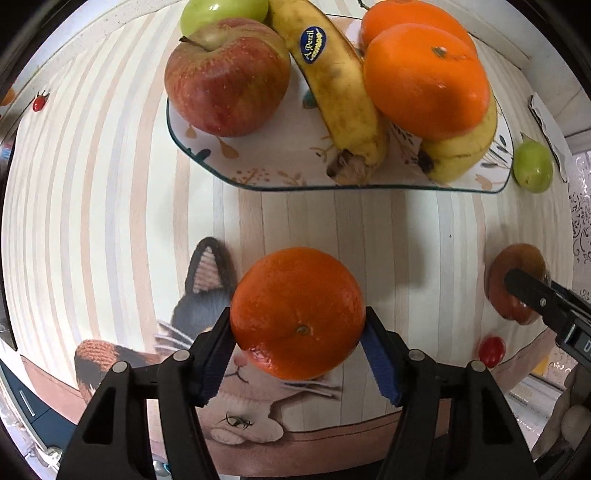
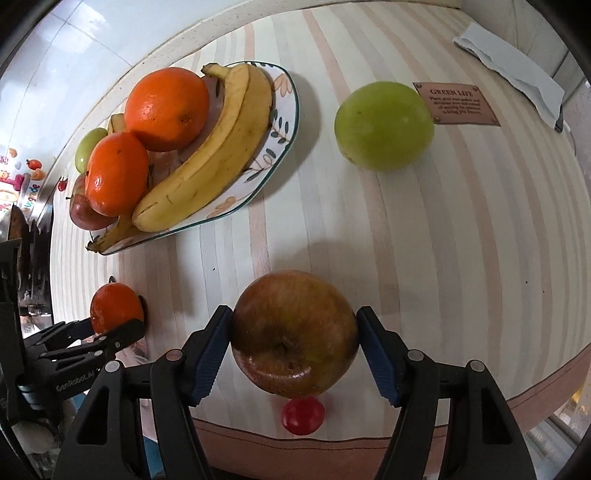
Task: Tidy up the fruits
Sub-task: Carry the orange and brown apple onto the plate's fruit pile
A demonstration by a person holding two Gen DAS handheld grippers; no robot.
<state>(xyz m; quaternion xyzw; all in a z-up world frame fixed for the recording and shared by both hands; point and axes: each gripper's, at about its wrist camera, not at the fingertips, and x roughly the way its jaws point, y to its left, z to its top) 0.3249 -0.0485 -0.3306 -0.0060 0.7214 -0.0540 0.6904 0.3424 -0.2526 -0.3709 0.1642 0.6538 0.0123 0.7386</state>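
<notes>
Between the blue pads of the left gripper (image 1: 298, 343) sits an orange (image 1: 298, 313), both pads pressed against its sides so the jaws pinch it at about half their spread, just over the striped tablecloth (image 1: 92, 221) with its printed cat. Likewise, the right gripper (image 2: 294, 343) has its pads pressed on the flanks of a reddish-brown apple (image 2: 294, 334), stem pit facing the camera, jaws half spread around it. Directly under that apple, closer to the camera, lies a small red printed fruit (image 2: 303, 416) on the cloth. Out past the left jaws, a flowered plate (image 1: 258, 173) holds a red apple (image 1: 225, 77), a green apple (image 1: 221, 13) behind it, two bananas (image 1: 332, 92), one with a blue sticker, and two oranges (image 1: 428, 79) stacked on them. A second green apple (image 2: 384, 125) lies on the cloth well beyond the right jaws and to their right, apart from the plate, just beside a brown label (image 2: 458, 103) printed with the words Green Life. Farther off to the right of that, at the table's far edge, lies a folded white paper (image 2: 517, 88).
</notes>
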